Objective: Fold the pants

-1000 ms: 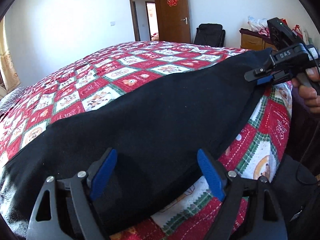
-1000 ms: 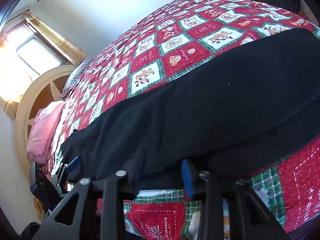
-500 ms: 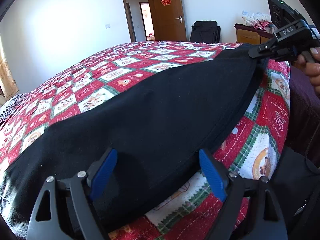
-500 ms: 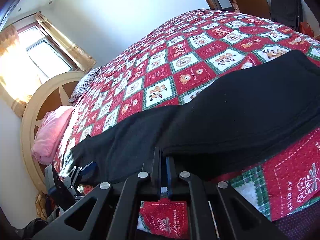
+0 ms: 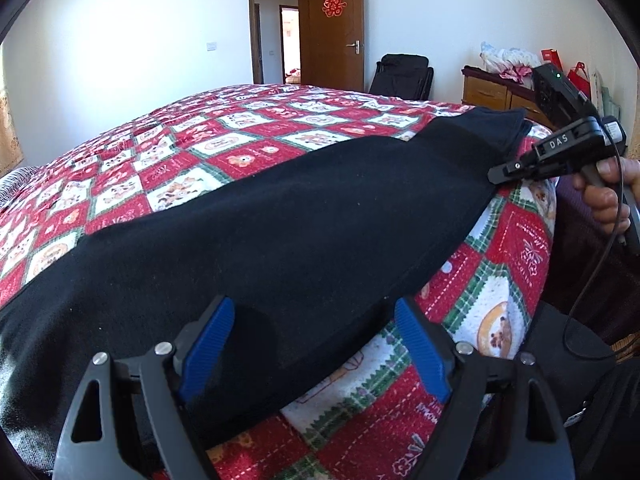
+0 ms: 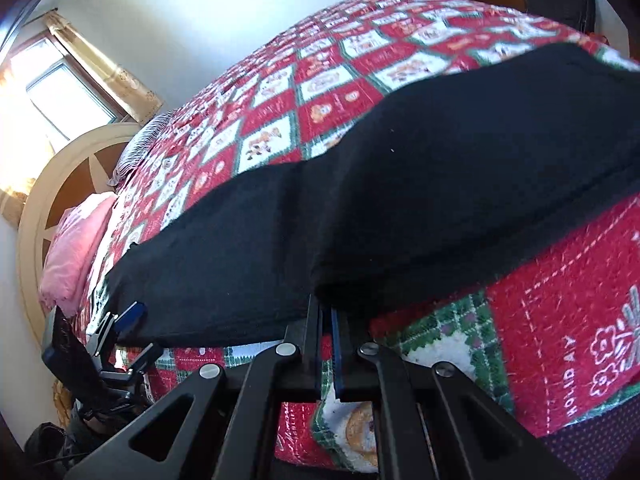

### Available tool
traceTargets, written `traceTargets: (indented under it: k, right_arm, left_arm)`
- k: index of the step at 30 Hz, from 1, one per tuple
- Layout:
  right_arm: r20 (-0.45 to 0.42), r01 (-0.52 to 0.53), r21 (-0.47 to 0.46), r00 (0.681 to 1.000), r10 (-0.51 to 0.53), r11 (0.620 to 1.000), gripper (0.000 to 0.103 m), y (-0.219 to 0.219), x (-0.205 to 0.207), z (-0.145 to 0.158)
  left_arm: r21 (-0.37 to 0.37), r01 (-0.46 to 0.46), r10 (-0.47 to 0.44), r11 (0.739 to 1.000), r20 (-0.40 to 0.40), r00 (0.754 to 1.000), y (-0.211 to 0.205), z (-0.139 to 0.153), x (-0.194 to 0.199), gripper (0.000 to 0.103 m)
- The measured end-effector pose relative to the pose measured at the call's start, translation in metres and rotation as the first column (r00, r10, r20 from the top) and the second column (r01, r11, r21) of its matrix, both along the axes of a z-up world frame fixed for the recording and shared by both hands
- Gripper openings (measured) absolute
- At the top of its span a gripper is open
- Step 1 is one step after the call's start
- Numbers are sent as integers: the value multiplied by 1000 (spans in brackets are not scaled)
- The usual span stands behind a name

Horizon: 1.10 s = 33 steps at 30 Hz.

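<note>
Black pants [image 5: 280, 220] lie stretched along the near edge of the bed. My left gripper [image 5: 316, 344] is open, its blue pads [image 5: 208, 344] straddling the near edge of the cloth without pressing it. At the far right end, my right gripper [image 5: 494, 175] is held by a person's hand [image 5: 604, 188] and pinches the edge of the pants. In the right wrist view, the right gripper [image 6: 325, 312] has its fingers together on the lower edge of the pants [image 6: 440, 184], which lifts a little there. The left gripper [image 6: 138, 334] shows open at the other end.
The red, white and green patchwork quilt [image 5: 200, 152] covers the bed and drops off at the near edge. A pink pillow [image 6: 72, 252] lies by the round headboard [image 6: 48, 184]. Beyond the bed stand a black chair [image 5: 400, 76], a wooden dresser [image 5: 492, 96] and an open door [image 5: 336, 40].
The right gripper's fingers came together on the edge of the pants and the cloth there shifted slightly. The left gripper stayed open in place.
</note>
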State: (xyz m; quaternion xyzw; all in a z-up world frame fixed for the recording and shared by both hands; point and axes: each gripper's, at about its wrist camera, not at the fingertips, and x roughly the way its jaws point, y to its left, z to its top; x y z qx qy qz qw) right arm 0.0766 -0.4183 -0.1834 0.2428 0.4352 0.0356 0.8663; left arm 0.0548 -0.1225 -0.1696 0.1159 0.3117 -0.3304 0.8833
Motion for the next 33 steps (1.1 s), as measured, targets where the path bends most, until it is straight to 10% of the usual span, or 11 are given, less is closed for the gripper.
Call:
traceTargets:
  k: [15,18,24,33]
  right_arm:
    - [7,-83,-48,997,83,995,7,5,-8,11]
    - [58,-79,-80,995,84,994,35,-8,-18,34]
    - [195,191,-103,966,-168,976,38,-92,-50,87]
    - [133,338,55,930,-343,939,38,-157,-51,55]
  left_arm:
    - [-55,-17,18,998,8,1000,5,14,8,88]
    - [-72,-18,19,997,13,1000,6,20,14,88]
    - [-68,-32,30,997,-25,999,4,10,23,88]
    - [-27,-27,27,999,0,1000,-1,0,18,91]
